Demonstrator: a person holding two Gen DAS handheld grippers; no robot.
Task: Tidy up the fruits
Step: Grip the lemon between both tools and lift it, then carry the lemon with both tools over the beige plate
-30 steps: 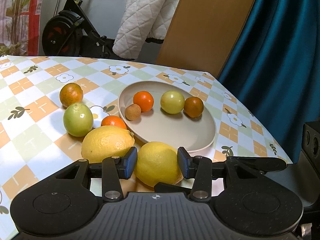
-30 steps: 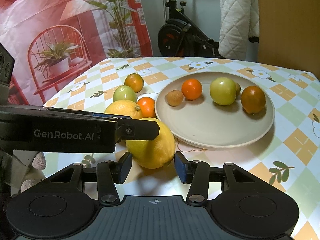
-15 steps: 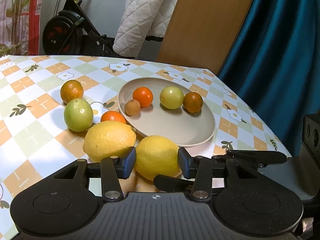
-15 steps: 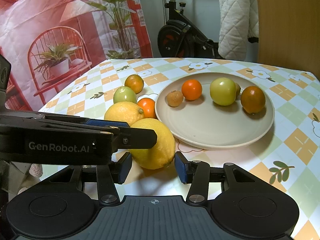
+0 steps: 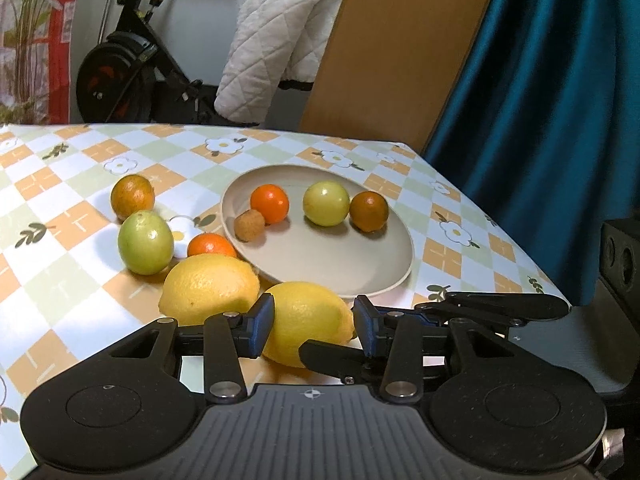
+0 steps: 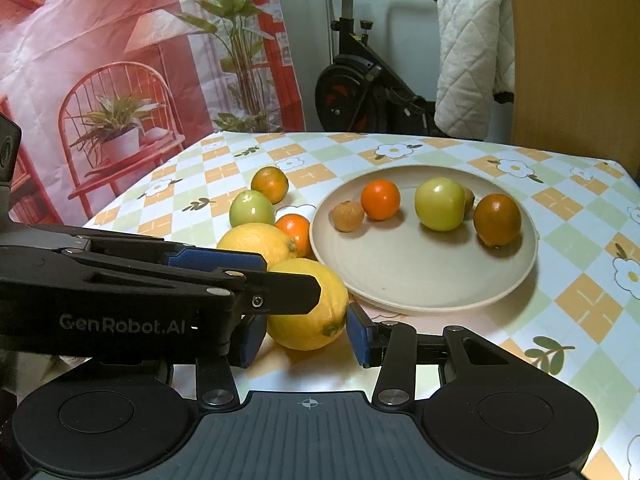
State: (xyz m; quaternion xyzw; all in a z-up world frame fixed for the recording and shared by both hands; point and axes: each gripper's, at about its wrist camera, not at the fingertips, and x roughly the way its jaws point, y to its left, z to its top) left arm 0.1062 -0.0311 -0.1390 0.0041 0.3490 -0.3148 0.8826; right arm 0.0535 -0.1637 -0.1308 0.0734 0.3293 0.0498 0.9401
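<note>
Plainly, two grippers were crowded around one fruit: the near lemon (image 5: 306, 320), resting on the checked tablecloth (image 5: 60, 276) just in front of the beige plate (image 5: 344, 268), was bracketed by the left gripper (image 5: 314, 326), and the same lemon (image 6: 308, 308) was bracketed by the right gripper (image 6: 306, 336). Both sets of jaws were closing with the lemon between them; in the left view one pad seemed to be touching the peel while a sliver of gap was seen at the other, and in the right view both pads were seen clear of the fruit, so no firm grip could be claimed for either. A collision was judged to be the main risk, since the left gripper's finger (image 6: 276, 292) was laid across the lemon directly above the right one's pads, and the lemon could be squeezed out sideways into the second lemon (image 5: 210, 288) touching or nearly touching it on the left. That fruit, if bumped, could be rolled against the small orange (image 5: 211, 245) beside the plate rim. "GenRobot.AI" could be read in pale lettering on the left gripper's side (image 6: 122, 324); no other writing was legible.
</note>
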